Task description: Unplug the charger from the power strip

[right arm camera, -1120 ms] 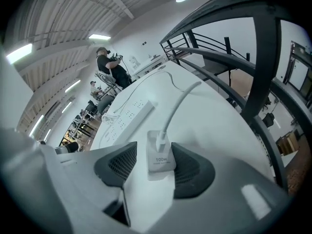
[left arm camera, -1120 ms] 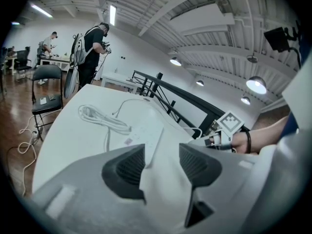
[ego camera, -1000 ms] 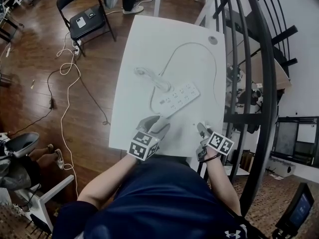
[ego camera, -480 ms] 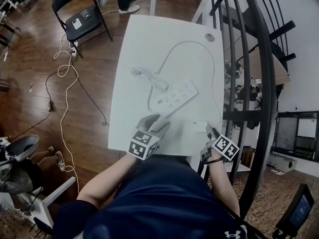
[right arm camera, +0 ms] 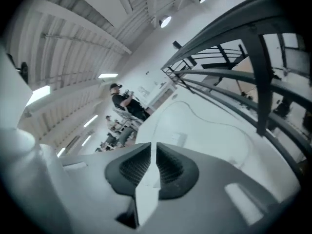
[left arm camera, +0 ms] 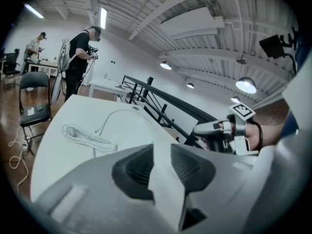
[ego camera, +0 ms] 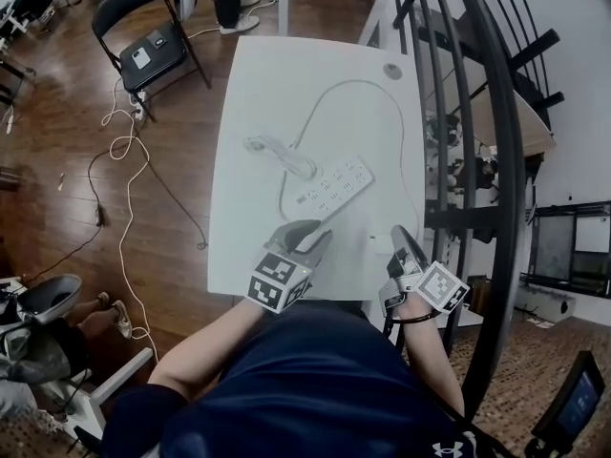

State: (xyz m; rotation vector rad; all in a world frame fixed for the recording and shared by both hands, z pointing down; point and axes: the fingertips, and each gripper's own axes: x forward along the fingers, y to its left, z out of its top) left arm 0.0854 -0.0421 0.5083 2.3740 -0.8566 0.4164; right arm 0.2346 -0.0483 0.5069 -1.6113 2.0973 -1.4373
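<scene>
The white power strip (ego camera: 330,189) lies across the middle of the white table (ego camera: 267,74); its cord loops away to the far right corner. A small white block, seemingly the charger (ego camera: 380,243) (right arm camera: 178,139), lies on the table apart from the strip, near the front edge. My right gripper (ego camera: 400,237) (right arm camera: 153,152) hovers just right of it, jaws closing to a thin slit with nothing between. My left gripper (ego camera: 314,236) (left arm camera: 162,150) hangs over the front edge, jaws closing, still well apart and empty. The left gripper view hides the strip.
A coiled white cable bundle (ego camera: 275,151) (left arm camera: 80,135) lies left of the strip. A black stair railing (ego camera: 477,160) runs close along the table's right side. A folding chair (ego camera: 153,41) and loose floor cables (ego camera: 124,160) are at the left. People stand beyond the table's far end.
The right gripper has lifted off the table's front edge and its jaws have narrowed. The left gripper has risen slightly and its jaws have come closer together.
</scene>
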